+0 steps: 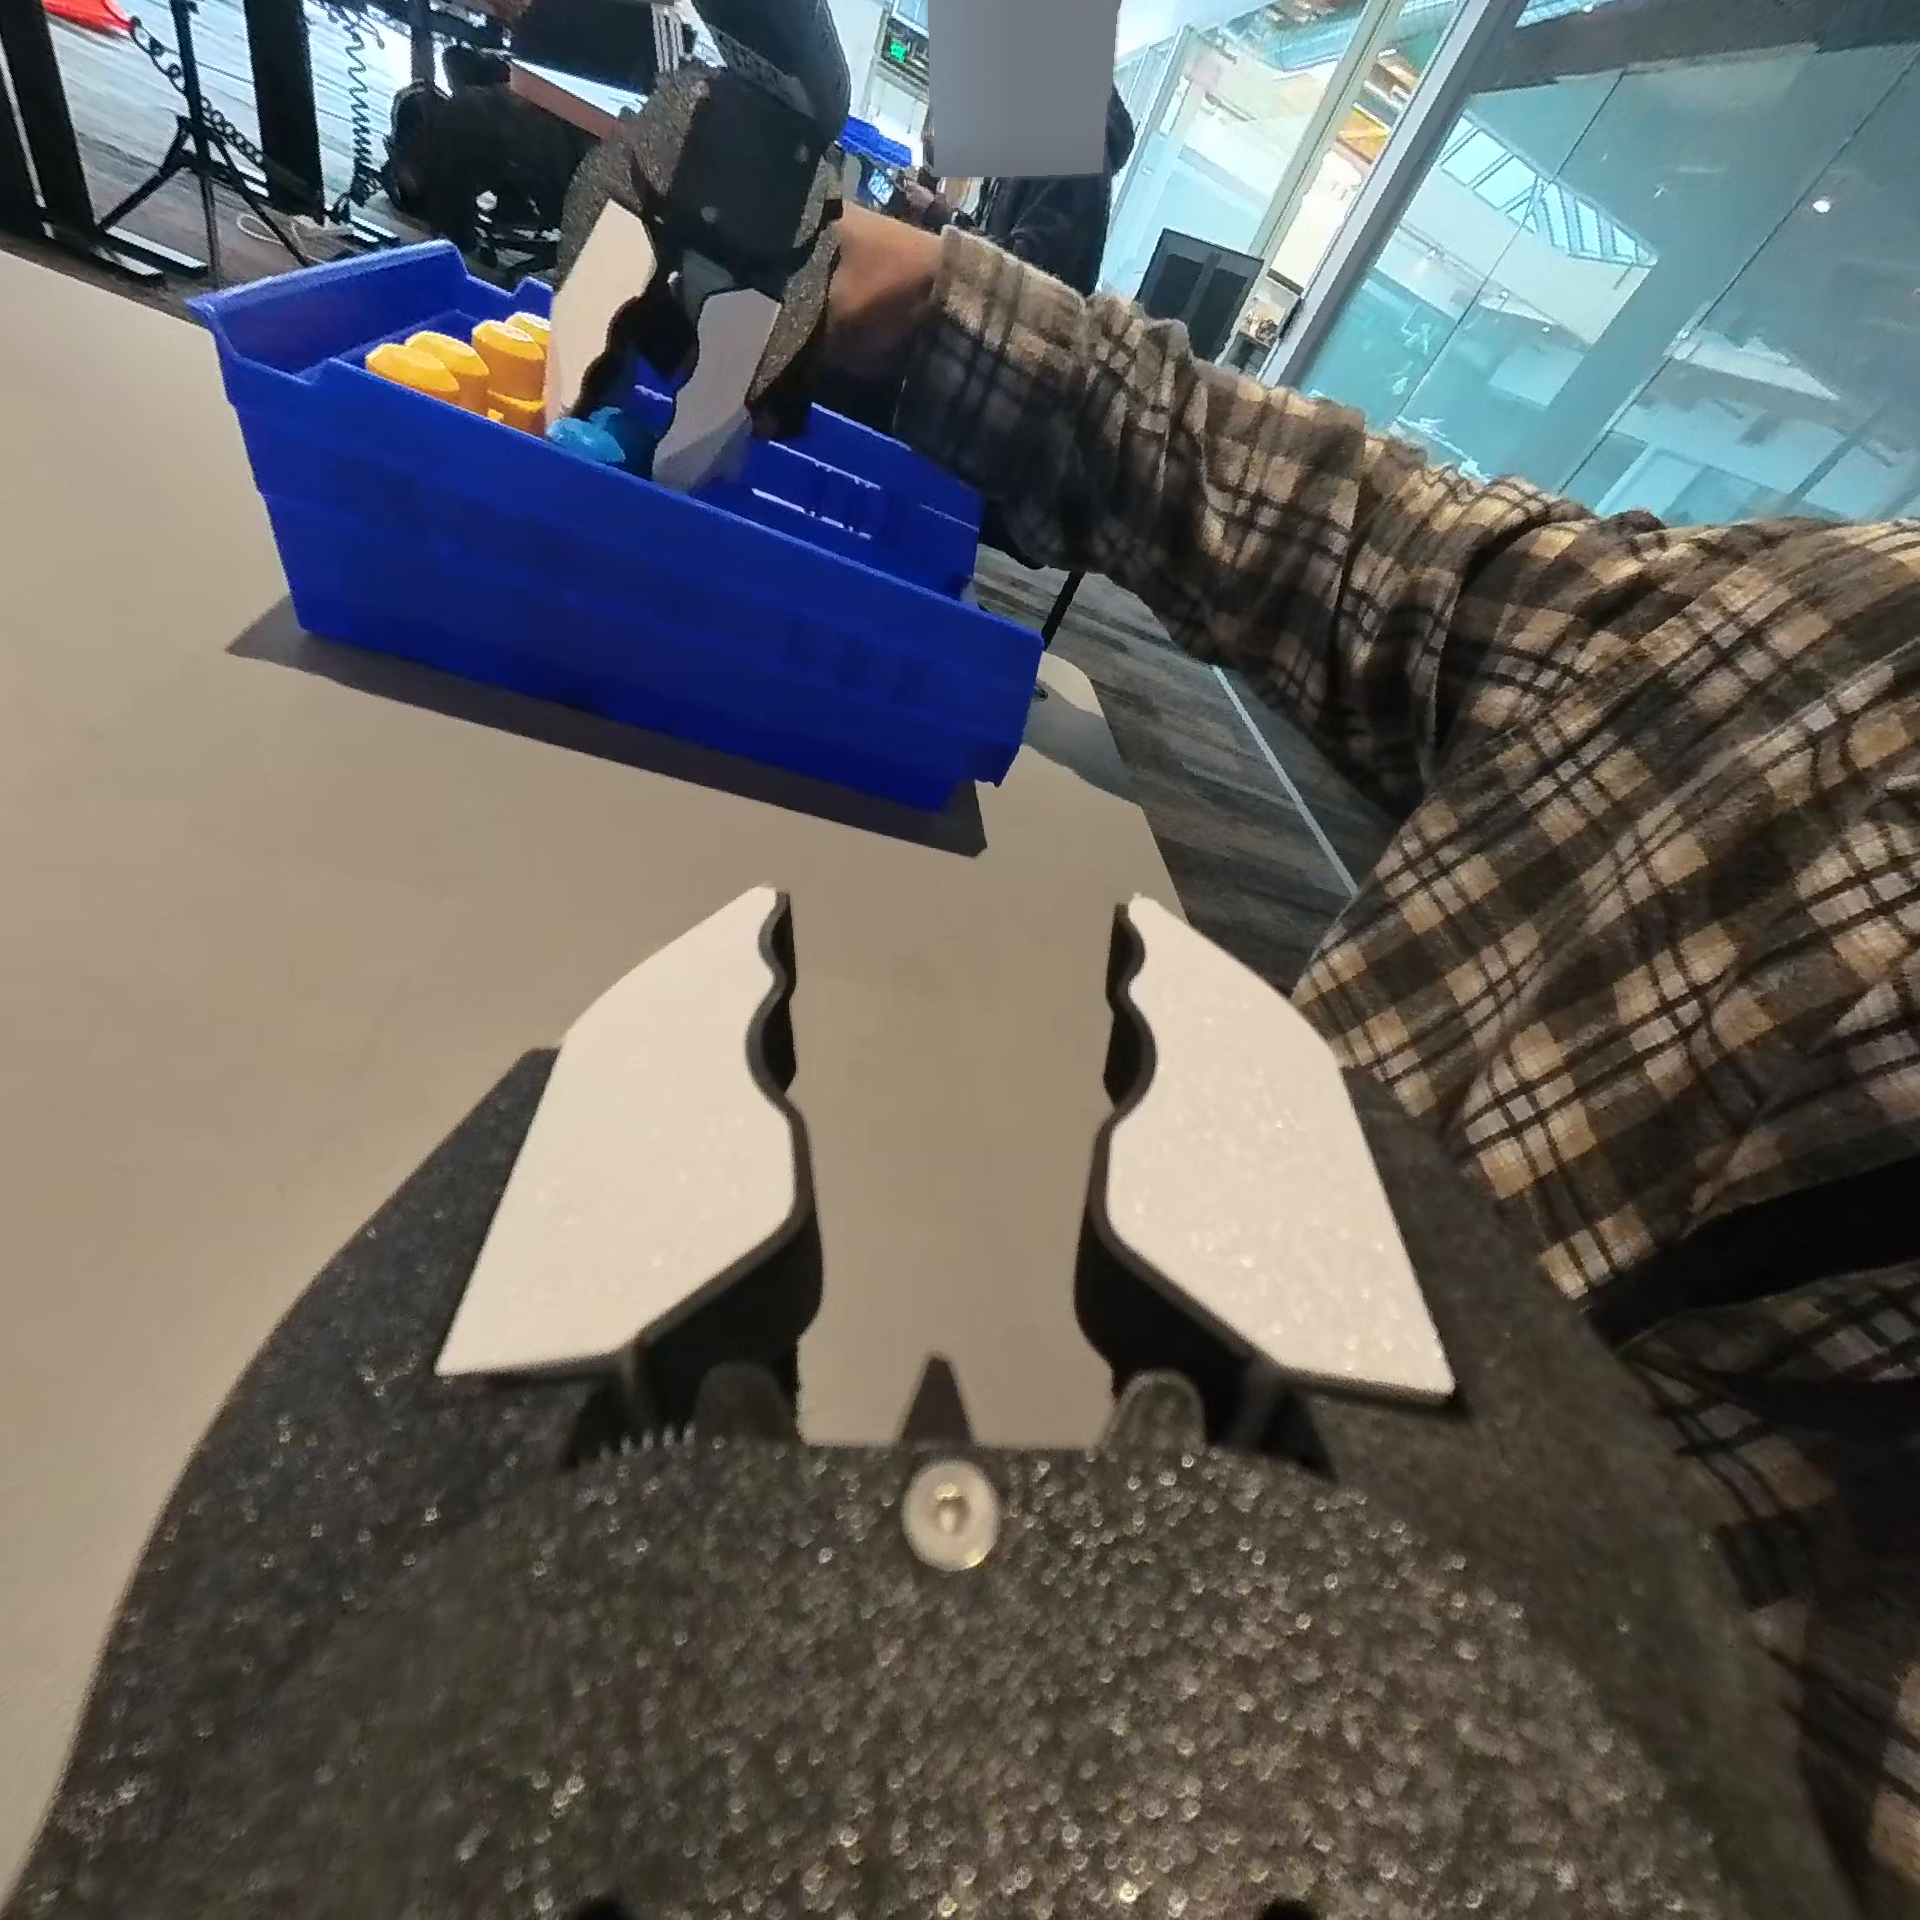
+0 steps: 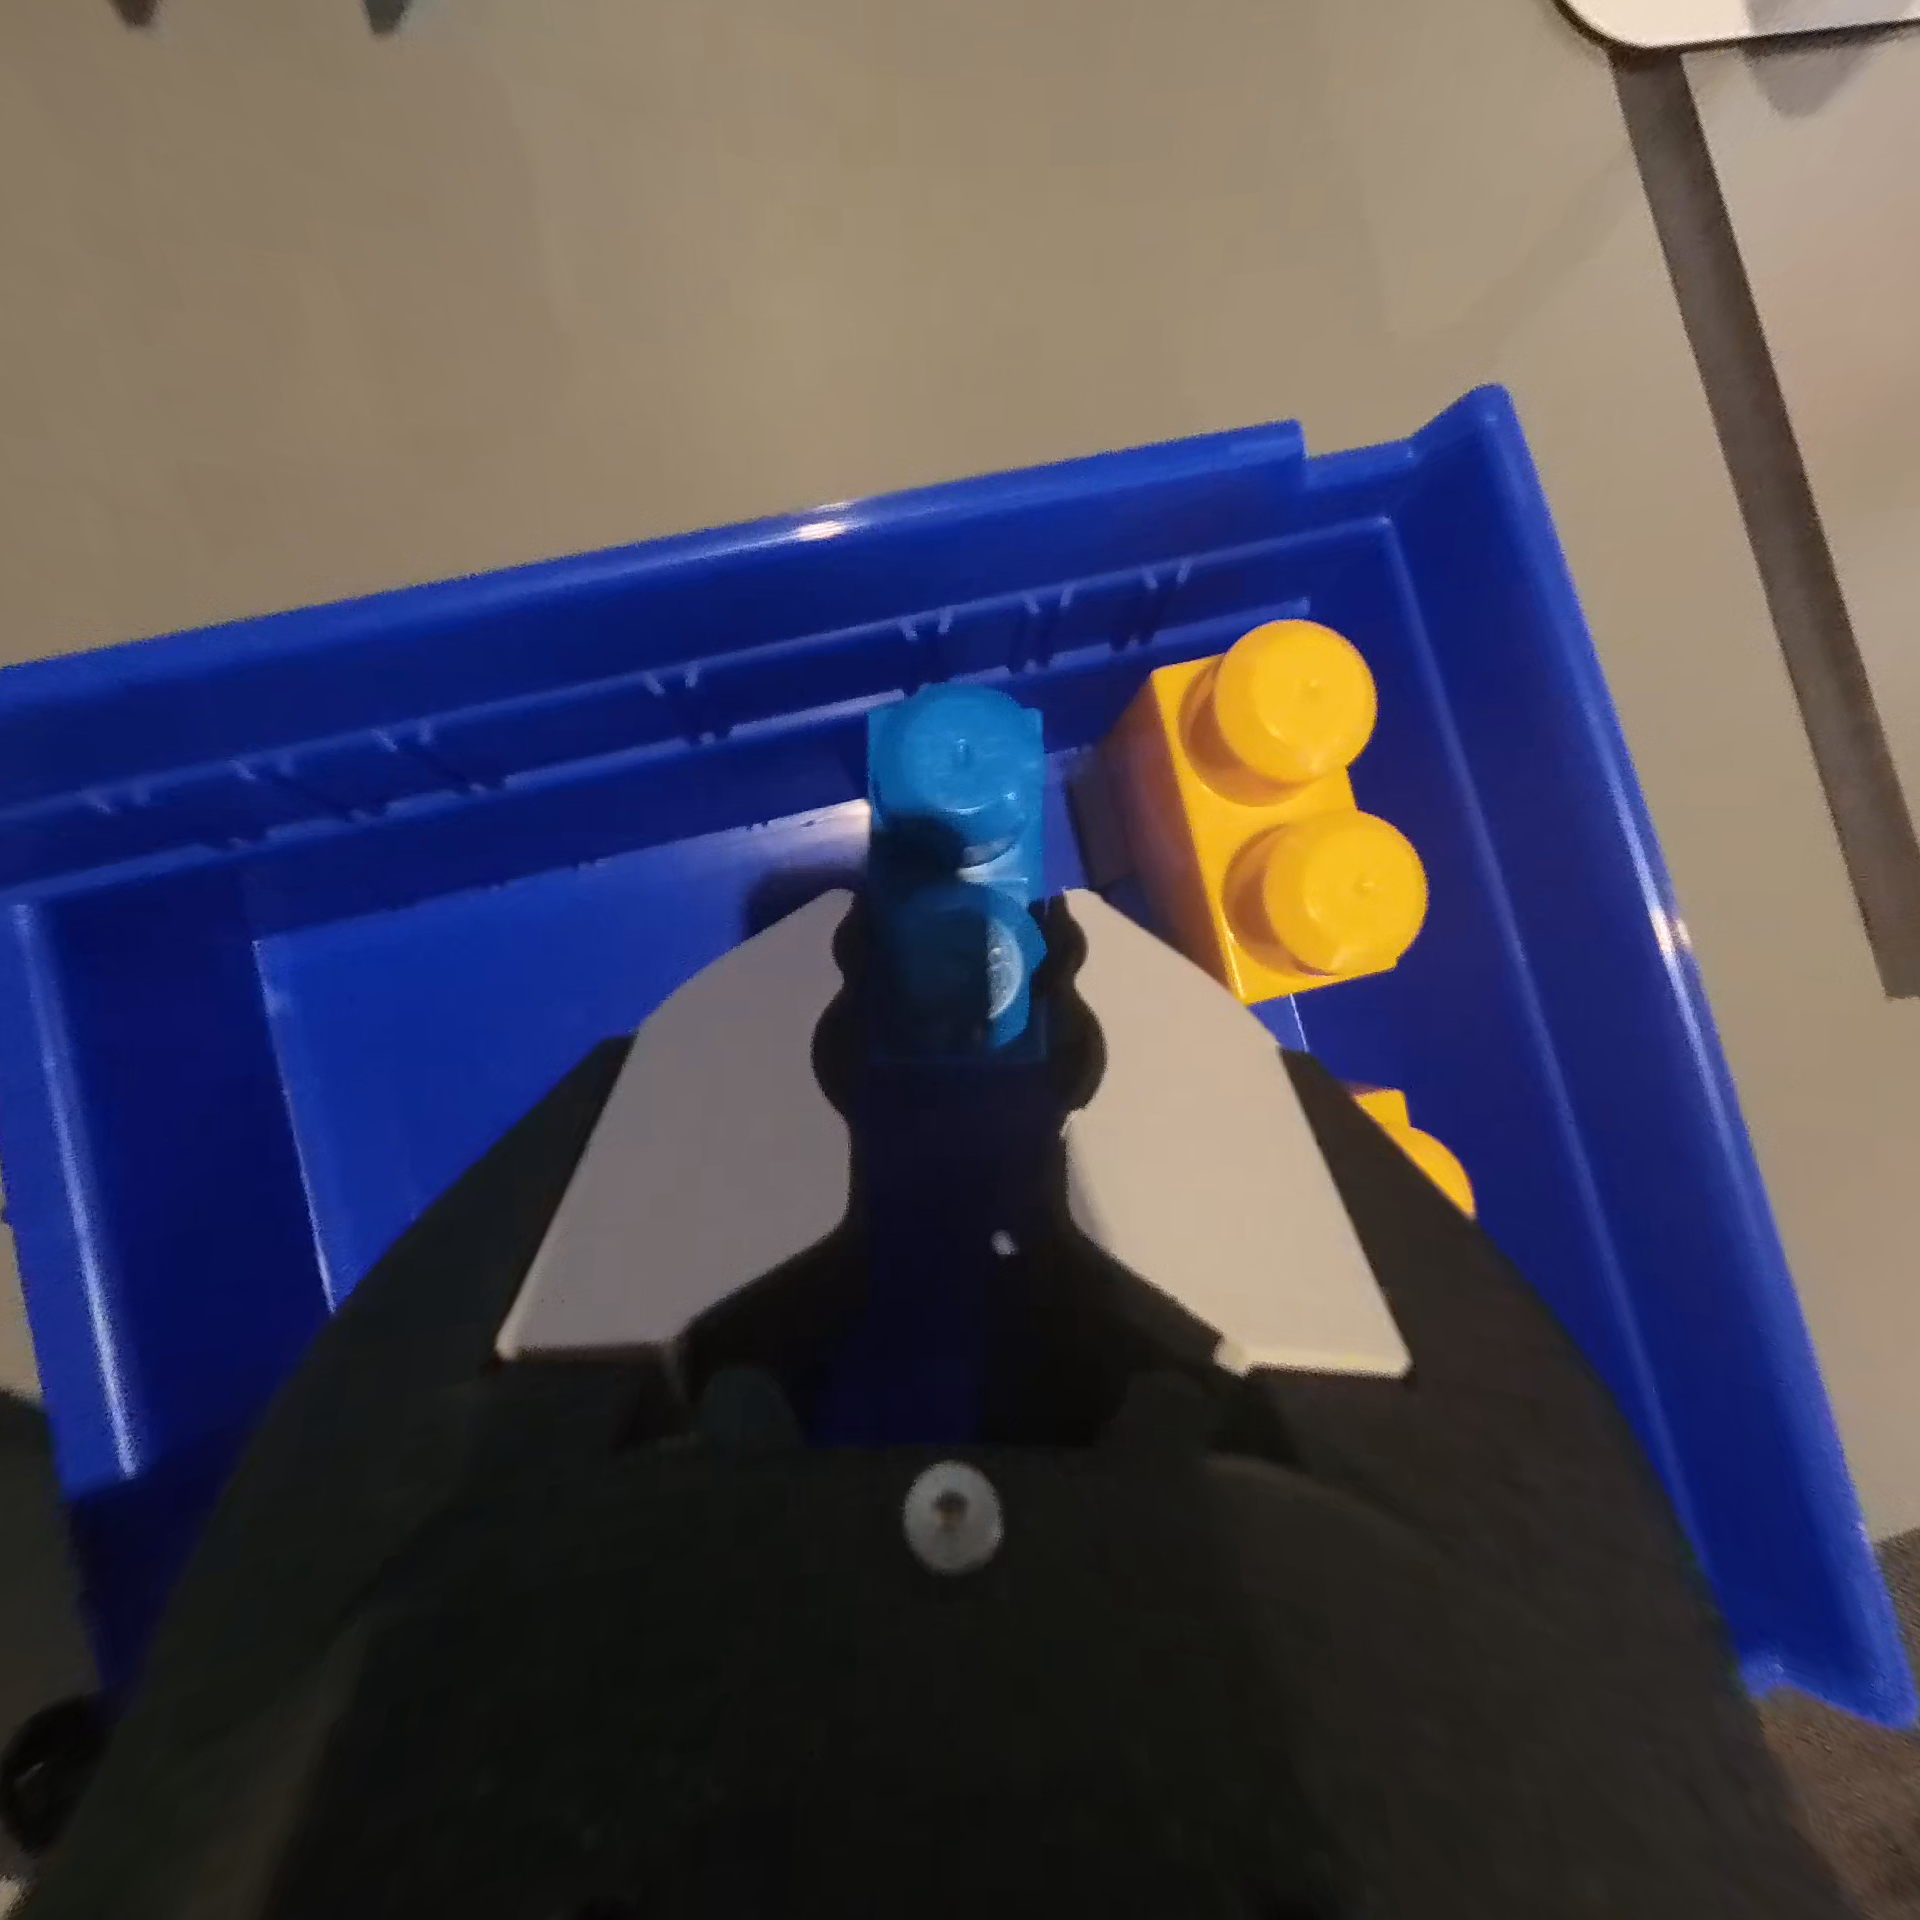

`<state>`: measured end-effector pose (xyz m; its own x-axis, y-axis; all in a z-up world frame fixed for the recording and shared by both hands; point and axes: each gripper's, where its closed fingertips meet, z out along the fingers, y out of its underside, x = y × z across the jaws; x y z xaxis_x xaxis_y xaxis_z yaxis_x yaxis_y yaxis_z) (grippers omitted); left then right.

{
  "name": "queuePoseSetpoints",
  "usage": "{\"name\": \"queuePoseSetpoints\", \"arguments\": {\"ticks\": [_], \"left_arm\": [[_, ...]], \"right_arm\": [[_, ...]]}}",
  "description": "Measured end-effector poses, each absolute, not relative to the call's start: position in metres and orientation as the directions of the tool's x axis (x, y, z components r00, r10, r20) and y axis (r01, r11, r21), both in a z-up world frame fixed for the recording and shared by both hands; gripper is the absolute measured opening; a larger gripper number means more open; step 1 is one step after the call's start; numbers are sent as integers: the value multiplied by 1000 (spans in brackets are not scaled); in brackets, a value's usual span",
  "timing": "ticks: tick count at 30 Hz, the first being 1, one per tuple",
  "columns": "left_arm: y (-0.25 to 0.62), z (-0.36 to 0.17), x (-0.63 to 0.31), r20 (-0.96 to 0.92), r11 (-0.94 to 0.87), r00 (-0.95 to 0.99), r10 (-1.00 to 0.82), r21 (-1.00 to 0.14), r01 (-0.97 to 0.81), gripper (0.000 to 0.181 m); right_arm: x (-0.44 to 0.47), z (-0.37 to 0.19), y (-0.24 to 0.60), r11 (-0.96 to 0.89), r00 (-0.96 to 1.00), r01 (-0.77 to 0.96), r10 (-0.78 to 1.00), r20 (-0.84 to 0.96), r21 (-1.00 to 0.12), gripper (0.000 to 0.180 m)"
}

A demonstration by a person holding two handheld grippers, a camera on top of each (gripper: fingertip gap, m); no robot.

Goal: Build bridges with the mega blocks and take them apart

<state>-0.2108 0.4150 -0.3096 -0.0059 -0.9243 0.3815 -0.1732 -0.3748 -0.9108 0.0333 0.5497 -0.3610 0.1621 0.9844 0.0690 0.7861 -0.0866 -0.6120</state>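
A blue two-stud block [image 2: 956, 769] stands in the blue bin [image 2: 623, 623] against its far wall. My right gripper [image 2: 956, 914] reaches into the bin and is shut on the blue block, one finger on each side. A yellow two-stud block [image 2: 1278, 810] sits just to its right, and another yellow block [image 2: 1423, 1153] is partly hidden behind the right finger. In the left wrist view, the right gripper [image 1: 623, 442] is down in the bin [image 1: 623, 603] beside the yellow blocks [image 1: 488, 364]. My left gripper [image 1: 951, 914] is open and empty above the grey table [image 1: 208, 831].
A plaid sleeve [image 1: 1455, 727] stretches from the right across to the bin. The bin stands near the table's right edge [image 1: 1132, 831], with floor beyond. A tripod stand [image 1: 197, 156], desks and a person are in the background. A glass wall is on the right.
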Motion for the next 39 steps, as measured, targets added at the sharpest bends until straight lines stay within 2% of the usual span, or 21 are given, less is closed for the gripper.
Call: {"name": "queuePoseSetpoints", "arguments": {"ticks": [11, 14, 17, 19, 22, 26, 28, 30, 34, 36, 39], "left_arm": [[411, -308, -210, 383, -372, -27, -924, -911, -177, 58], [411, -304, -211, 391, -381, -42, -919, -912, -153, 58], [416, -299, -213, 404, -397, -36, -914, -910, -118, 59], [418, -297, -216, 405, -400, -28, -914, -910, -109, 60], [420, -290, -223, 361, -360, 3, -932, -928, -96, 61], [419, -270, -238, 307, -309, 35, -951, -949, -60, 62], [418, -255, -251, 281, -283, 64, -957, -959, -25, 63], [411, -237, -273, 252, -252, 101, -962, -968, 15, 65], [398, -212, -348, 157, -167, 280, -947, -986, -9, 65], [392, -207, -406, 104, -154, 420, -901, -984, -86, 66], [391, -203, -522, 13, -197, 681, -732, -961, -193, 68]], "right_arm": [[31, -360, 558, 68, 60, 807, 979, 196, -586, 33], [33, -357, 560, 48, 85, 807, 977, 195, -589, 54], [36, -341, 555, 40, 107, 794, 973, 204, -606, 60], [37, -318, 552, 27, 163, 750, 961, 225, -660, 61], [30, -258, 542, 27, 295, 589, 923, 246, -808, 60], [0, -159, 506, 92, 446, 202, 878, 175, -975, 63], [-20, -120, 477, 150, 454, -30, 883, 121, -988, 66], [-42, -99, 446, 192, 406, -230, 910, 85, -954, 62], [-95, -111, 411, 105, 254, -409, 967, -2, -906, 57], [-126, -132, 409, 72, 198, -415, 980, -13, -907, 56], [-176, -174, 419, 34, 156, -340, 988, -21, -940, 54]]}}
